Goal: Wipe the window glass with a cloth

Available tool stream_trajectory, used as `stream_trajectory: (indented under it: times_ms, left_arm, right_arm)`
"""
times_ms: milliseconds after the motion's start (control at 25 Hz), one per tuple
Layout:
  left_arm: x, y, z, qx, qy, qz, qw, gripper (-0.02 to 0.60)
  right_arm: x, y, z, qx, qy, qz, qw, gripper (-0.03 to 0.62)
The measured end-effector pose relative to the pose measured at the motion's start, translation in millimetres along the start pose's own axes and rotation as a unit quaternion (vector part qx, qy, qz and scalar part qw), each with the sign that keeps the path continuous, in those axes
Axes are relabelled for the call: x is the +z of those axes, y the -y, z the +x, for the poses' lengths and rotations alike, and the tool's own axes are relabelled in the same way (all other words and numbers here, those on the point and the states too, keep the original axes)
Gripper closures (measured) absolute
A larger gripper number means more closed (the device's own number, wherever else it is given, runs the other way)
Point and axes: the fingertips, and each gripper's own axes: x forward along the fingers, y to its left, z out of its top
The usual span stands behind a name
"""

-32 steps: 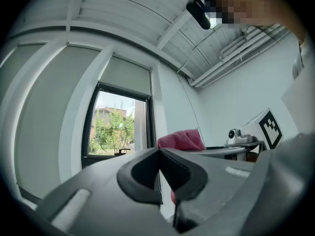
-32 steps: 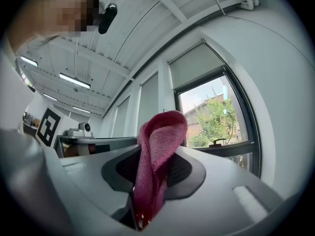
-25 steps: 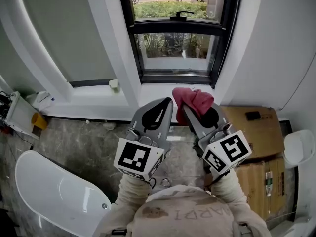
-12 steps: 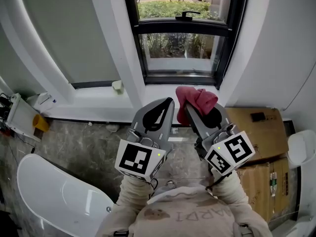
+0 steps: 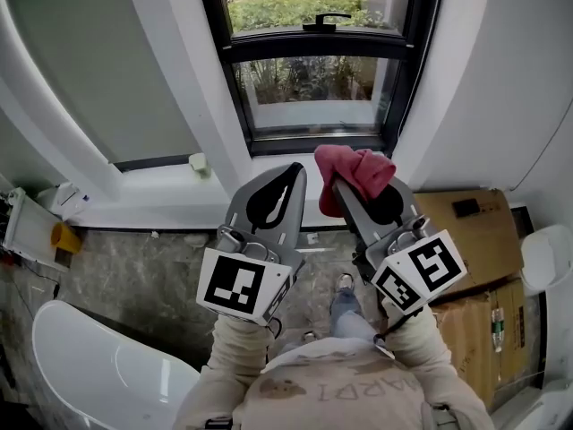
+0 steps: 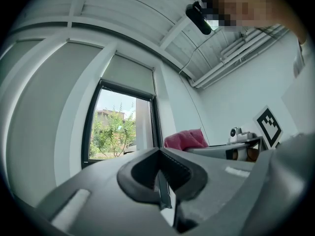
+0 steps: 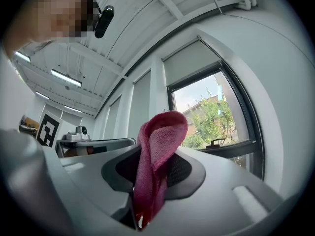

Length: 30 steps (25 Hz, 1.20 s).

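Observation:
A dark-framed window [image 5: 313, 79] with a black handle [image 5: 325, 20] fills the top of the head view; greenery shows through the glass. My right gripper [image 5: 345, 184] is shut on a pink cloth [image 5: 354, 170], which bunches above its jaws just below the window's lower frame. In the right gripper view the pink cloth [image 7: 156, 156] stands folded between the jaws, with the window [image 7: 216, 117] ahead at right. My left gripper [image 5: 295, 174] hangs beside the right one, shut and holding nothing. From the left gripper view the window [image 6: 120, 129] and the cloth [image 6: 186, 139] are visible.
A white sill [image 5: 161, 179] with a small white object [image 5: 197, 161] runs left of the window. Cardboard boxes [image 5: 470, 231] stand at right, a white tub [image 5: 98, 365] at lower left, and a yellow cup [image 5: 61, 237] at far left. The floor is grey stone.
Both grippers have risen slightly toward the window, the cloth now nearer the lower frame. The view has shifted, and a leg and foot now show below the grippers.

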Motion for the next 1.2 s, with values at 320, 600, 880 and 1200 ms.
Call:
stream_trajectory:
  times_ms: [320, 600, 880, 1200]
  left_arm:
    - [-11, -36, 89, 0.019, -0.003, 0.007, 0.9998, 0.580]
    - [-7, -63, 183, 0.038, 0.012, 0.009, 0.9992, 0.581]
    - [-17, -71, 259, 0.045, 0.016, 0.015, 0.9988, 0.581]
    - [-48, -97, 311, 0.033, -0.007, 0.020, 0.9993, 0.580]
  right_arm:
    - [-2, 80, 60, 0.019, 0.002, 0.010, 1.000, 0.471]
    - [16, 161, 111, 0.044, 0.005, 0.002, 0.999, 0.471]
    - [14, 233, 137, 0.057, 0.009, 0.005, 0.998, 0.471]
    - [-8, 276, 176, 0.045, 0.001, 0.024, 0.999, 0.471]
